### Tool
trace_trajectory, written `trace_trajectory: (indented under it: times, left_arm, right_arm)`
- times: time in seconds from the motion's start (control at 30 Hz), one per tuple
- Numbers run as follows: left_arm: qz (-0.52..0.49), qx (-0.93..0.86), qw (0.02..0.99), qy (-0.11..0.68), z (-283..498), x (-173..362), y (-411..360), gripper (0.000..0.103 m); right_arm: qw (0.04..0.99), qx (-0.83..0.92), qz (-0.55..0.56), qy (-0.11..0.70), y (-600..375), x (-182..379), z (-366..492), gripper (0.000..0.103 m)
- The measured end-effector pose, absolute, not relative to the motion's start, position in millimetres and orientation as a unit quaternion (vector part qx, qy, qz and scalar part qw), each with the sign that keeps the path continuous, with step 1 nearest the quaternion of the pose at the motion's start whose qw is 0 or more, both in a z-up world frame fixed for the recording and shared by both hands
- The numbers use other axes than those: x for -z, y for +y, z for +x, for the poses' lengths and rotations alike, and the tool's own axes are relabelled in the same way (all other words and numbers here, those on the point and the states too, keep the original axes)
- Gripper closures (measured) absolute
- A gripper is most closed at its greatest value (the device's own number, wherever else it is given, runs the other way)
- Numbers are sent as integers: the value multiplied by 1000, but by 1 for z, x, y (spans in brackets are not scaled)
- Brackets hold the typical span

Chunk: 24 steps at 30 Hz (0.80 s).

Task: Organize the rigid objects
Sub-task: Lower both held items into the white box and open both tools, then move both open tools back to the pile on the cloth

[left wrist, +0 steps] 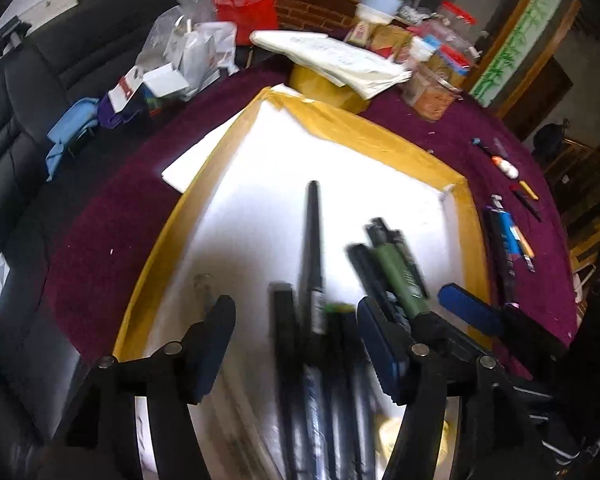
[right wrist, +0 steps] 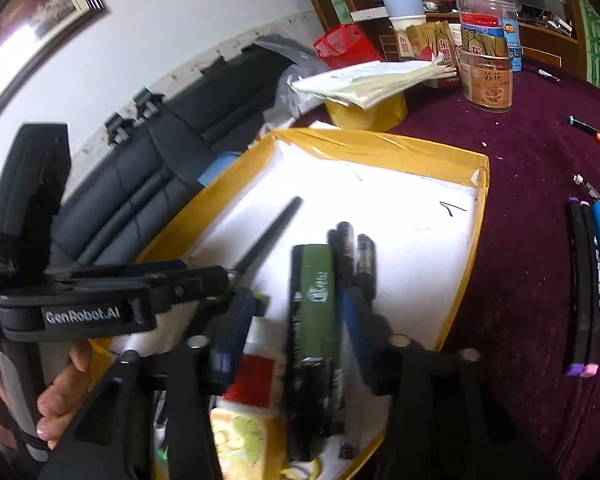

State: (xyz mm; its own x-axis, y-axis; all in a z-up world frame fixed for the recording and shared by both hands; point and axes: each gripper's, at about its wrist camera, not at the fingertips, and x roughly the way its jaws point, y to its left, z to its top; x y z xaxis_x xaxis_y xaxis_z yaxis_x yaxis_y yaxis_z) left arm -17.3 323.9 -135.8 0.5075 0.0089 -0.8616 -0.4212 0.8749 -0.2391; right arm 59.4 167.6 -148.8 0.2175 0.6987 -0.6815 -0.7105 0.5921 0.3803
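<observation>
Maroon cloth [left wrist: 100, 240]; yellow tray [left wrist: 380, 136] w/ pens [left wrist: 312, 248]; both tongs open.

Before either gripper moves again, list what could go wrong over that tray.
1. The left gripper and right gripper hang open close together over the yellow-edged tray; their fingers could knock each other.
2. Black pens and the green marker lie loosely piled between the open jaws, so closing might catch several at once.
3. Markers on the purple cloth still need collecting.
</observation>
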Motion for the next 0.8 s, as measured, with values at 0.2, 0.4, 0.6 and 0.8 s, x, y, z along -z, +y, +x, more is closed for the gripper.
trace_trajectory:
  times: [0.2, 0.4, 0.6, 0.8]
  left_arm:
    - [-197, -129, 869, 436, -45, 109, 287, 33]
    - [-181, -109, 880, 425, -60, 99, 232, 33]
    - [-159, -68, 886, 430, -58, 97, 176, 33]
    - [-146, -39, 879, 453, -40, 107, 136, 33]
  right_arm:
    - [782, -471, 25, 408, 130, 130, 40, 42]
    - [792, -459, 40, 401, 70, 120, 29, 34]
    - [804, -411, 66, 423, 9, 132, 33, 32]
    - [813, -355, 84, 454, -46, 156, 43, 32]
